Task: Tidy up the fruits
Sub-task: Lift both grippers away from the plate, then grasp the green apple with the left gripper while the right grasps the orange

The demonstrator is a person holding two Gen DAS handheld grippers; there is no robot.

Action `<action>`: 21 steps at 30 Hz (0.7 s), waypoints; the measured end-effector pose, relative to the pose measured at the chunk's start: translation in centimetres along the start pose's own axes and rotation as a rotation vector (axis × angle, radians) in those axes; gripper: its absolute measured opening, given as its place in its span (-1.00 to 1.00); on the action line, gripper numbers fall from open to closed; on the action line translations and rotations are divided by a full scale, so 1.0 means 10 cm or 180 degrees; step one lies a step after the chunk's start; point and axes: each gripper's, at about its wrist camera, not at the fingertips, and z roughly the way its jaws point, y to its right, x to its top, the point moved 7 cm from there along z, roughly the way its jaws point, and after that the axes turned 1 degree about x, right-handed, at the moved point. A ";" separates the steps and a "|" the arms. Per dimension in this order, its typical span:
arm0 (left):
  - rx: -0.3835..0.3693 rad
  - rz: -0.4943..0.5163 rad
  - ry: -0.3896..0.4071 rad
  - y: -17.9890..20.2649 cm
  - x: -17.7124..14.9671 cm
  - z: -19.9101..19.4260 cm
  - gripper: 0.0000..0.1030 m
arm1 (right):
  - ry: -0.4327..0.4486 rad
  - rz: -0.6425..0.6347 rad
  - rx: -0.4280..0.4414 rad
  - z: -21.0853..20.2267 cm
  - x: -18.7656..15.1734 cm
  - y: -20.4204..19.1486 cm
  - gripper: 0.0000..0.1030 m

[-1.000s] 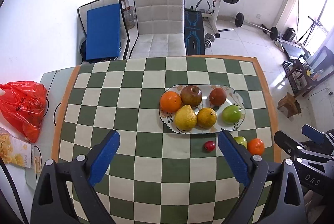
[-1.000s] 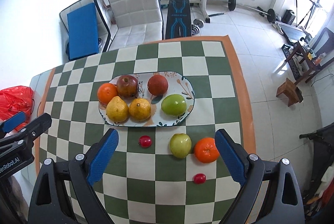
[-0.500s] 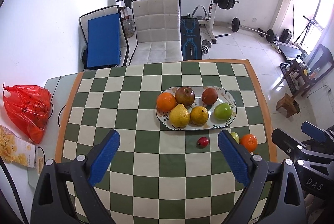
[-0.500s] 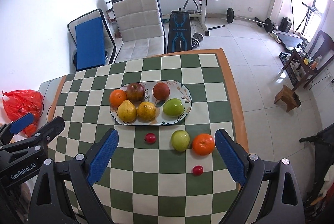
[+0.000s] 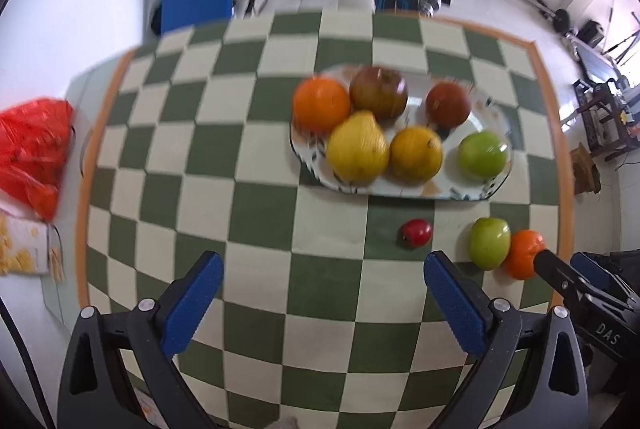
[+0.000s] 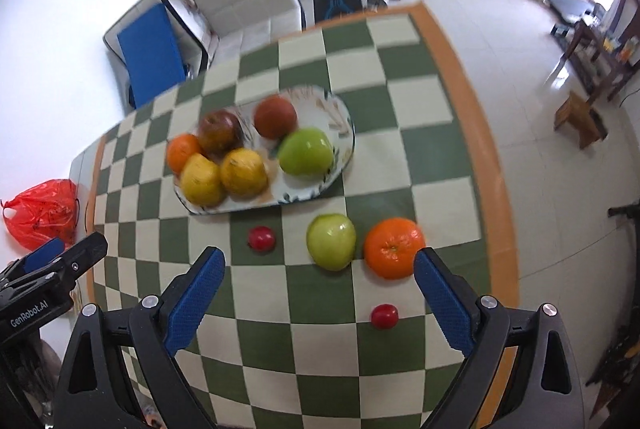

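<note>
My right hand-held gripper (image 6: 316, 281) hangs over the near side of the green-and-cream checkered table (image 6: 436, 157), its blue-padded jaws spread wide and empty. Just beyond its tips lie the loose fruits: a green apple (image 6: 331, 241) and an orange mandarin (image 6: 394, 247) almost touching, a small red fruit (image 6: 261, 238) to their left and a second small red fruit (image 6: 384, 316) nearest me.

To do this step well, I judge I should lower the open jaws squarely around one loose fruit, probably the apple or mandarin, close gently so it does not roll, then carry it to the bare right part of the oval patterned plate (image 6: 342, 121), which already holds six fruits.

My left hand-held gripper (image 5: 323, 283) is also wide and empty, hovering over bare table left of the loose fruits, pointed toward the plate. Both views are blurred, so finer detail is uncertain.
</note>
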 end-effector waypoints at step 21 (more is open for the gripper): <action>-0.0585 0.0413 -0.0623 1.15 -0.02 0.63 1.00 | -0.0495 0.0681 0.0150 1.22 -0.14 1.03 0.31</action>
